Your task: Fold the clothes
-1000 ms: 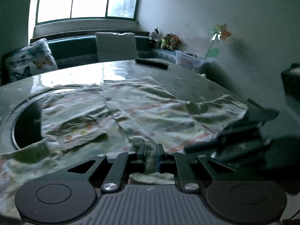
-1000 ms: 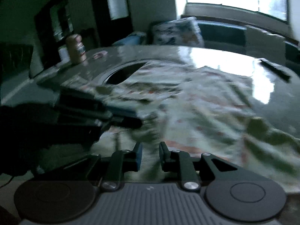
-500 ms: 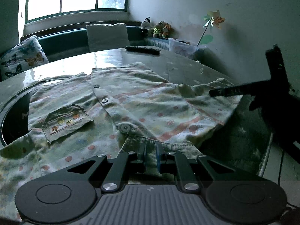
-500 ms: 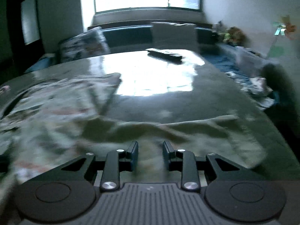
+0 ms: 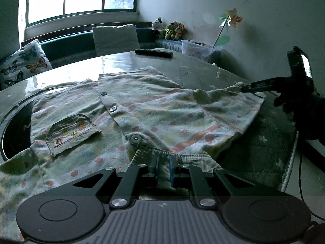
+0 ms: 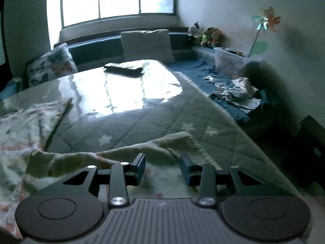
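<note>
A small pale patterned shirt (image 5: 146, 109) with buttons and a chest pocket (image 5: 71, 130) lies spread on the table (image 5: 113, 63). My left gripper (image 5: 163, 169) is shut on the shirt's corduroy collar (image 5: 176, 158) at the near edge. My right gripper (image 6: 162, 167) is open over the shirt's right sleeve (image 6: 126, 154), which lies on a quilted star mat (image 6: 154, 122). In the left wrist view the right gripper's fingers (image 5: 258, 85) reach in from the right and touch the sleeve end.
A black remote (image 5: 153, 52) lies at the table's far side. A dark round opening (image 5: 12, 130) sits in the table at left. A bench with cushions (image 5: 113, 38), a butterfly pillow (image 5: 24, 65), toys and a plastic box (image 6: 231, 61) stands behind.
My right gripper has swung from the shirt's middle to the right sleeve and opened its jaws wider. My left gripper stays shut on the collar, pulled slightly back.
</note>
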Available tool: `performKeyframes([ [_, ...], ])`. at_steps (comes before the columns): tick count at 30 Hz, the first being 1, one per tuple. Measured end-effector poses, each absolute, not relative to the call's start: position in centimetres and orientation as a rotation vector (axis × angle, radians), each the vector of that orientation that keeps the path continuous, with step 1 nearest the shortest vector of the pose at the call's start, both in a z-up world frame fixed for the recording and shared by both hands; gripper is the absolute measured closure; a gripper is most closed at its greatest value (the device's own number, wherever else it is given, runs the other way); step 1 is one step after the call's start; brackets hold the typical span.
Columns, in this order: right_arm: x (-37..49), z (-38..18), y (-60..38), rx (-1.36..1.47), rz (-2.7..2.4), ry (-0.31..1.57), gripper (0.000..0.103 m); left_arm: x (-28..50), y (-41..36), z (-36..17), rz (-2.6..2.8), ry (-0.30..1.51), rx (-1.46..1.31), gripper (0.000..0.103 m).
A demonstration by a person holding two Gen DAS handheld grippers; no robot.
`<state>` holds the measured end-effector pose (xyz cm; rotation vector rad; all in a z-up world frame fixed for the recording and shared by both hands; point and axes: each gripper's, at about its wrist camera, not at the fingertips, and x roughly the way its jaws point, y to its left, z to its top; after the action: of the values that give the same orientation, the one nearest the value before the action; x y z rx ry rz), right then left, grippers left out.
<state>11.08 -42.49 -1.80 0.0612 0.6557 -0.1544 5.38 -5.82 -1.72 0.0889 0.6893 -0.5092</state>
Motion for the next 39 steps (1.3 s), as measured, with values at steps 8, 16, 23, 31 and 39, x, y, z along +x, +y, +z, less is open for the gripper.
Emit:
performKeyframes([
  [8, 9.0, -1.9, -44.6, 0.131, -0.224, 0.660, 0.059, 5.0, -6.2, -1.3, -0.510, 0.670, 0.095, 0.060],
  [16, 8.7, -2.0, -44.8, 0.177, -0.254, 0.643, 0.059, 4.9, -5.6, -0.6, -0.474, 0.646, 0.082, 0.039],
  [23, 8.2, -1.9, -45.4, 0.201, -0.302, 0.618, 0.059, 5.1, -4.9, -0.2, -0.440, 0.628, 0.065, 0.014],
  [31, 8.2, -2.1, -45.1, 0.195, -0.297, 0.634, 0.058, 5.2, -4.4, 0.0, -0.412, 0.614, 0.050, 0.000],
  [39, 8.0, -1.9, -44.5, 0.202, -0.282, 0.639, 0.085, 5.1, -4.0, -0.1, -0.382, 0.617, 0.045, 0.000],
])
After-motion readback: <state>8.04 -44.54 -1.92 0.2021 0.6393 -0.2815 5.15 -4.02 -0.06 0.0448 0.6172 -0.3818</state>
